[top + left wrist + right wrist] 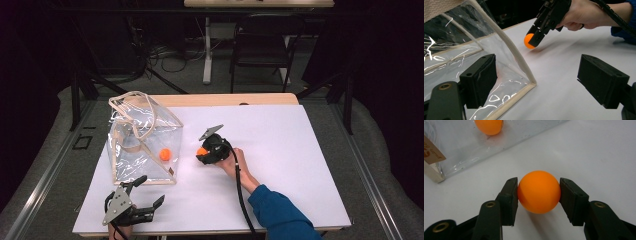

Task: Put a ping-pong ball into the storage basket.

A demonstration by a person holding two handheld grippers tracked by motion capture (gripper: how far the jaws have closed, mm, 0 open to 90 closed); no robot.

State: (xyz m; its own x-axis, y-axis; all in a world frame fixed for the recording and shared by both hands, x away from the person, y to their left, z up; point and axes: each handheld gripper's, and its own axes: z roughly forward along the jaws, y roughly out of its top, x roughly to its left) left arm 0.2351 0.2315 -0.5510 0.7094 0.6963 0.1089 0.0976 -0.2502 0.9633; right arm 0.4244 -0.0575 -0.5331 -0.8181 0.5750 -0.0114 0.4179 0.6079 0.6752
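From the high view I see my right gripper [204, 152] clamped on an orange ball [201, 151] on the white table [280, 150], just beside the clear bag [142, 137], which stands upright with its mouth facing up and a second orange ball [165, 154] lying inside near its right wall. My left gripper [145, 197] rests at the near edge, in front of the bag, with its jaws spread and nothing between them. In the left gripper view, my own jaws stand wide apart, one before the bag's clear wall [461, 57], the other over bare table, while farther off the right gripper [537, 37] pinches the ball [528, 40] low over the surface. In the right gripper view both pads press the ball [539, 192] on opposite sides, squarely across its middle, and the ball in the bag [489, 126] shows behind the plastic. I judge the pick is made and the carry is in hand; next I must lift clear of the bag's rim, move over the opening, and let go without catching the handles.
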